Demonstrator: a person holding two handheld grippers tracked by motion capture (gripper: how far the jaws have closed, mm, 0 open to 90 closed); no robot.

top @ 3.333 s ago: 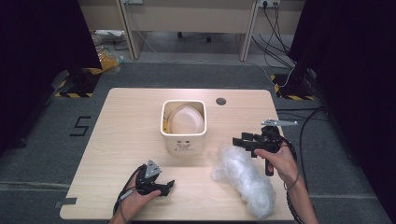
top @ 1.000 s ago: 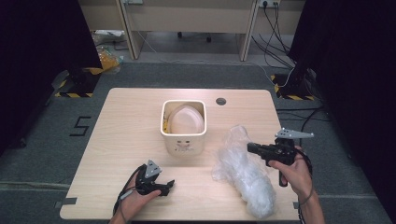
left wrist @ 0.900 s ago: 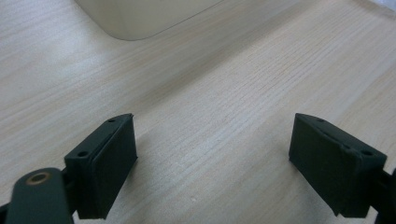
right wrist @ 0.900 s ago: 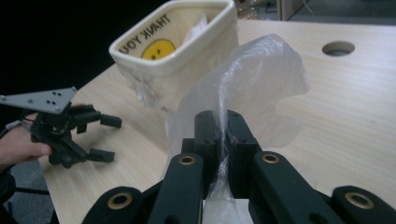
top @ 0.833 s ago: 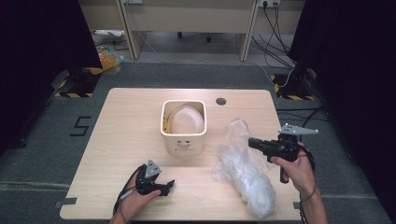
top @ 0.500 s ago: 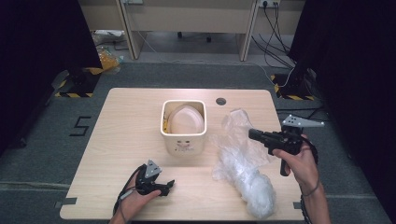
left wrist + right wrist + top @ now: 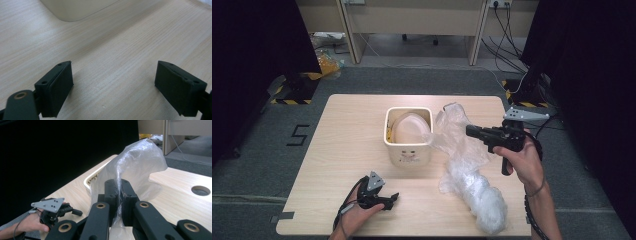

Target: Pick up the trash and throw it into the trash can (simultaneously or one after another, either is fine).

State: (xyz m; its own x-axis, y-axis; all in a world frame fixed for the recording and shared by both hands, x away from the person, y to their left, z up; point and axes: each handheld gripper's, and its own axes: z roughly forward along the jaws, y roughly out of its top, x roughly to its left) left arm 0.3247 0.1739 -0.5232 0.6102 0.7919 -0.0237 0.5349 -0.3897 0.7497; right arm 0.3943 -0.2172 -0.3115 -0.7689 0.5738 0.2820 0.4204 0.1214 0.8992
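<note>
The clear plastic bag (image 7: 467, 170) lies on the right part of the wooden table (image 7: 337, 135), just beside the cream bin (image 7: 408, 136); its long axis runs from the bunched end at the near right edge up to the raised end beside the bin. The right gripper (image 7: 469, 131) has its jaws clenched on this raised film, which stands up between the pads (image 7: 128, 197). The left gripper (image 7: 393, 198) rests on the table near the front edge, its jaws wide apart and holding nothing.
</note>
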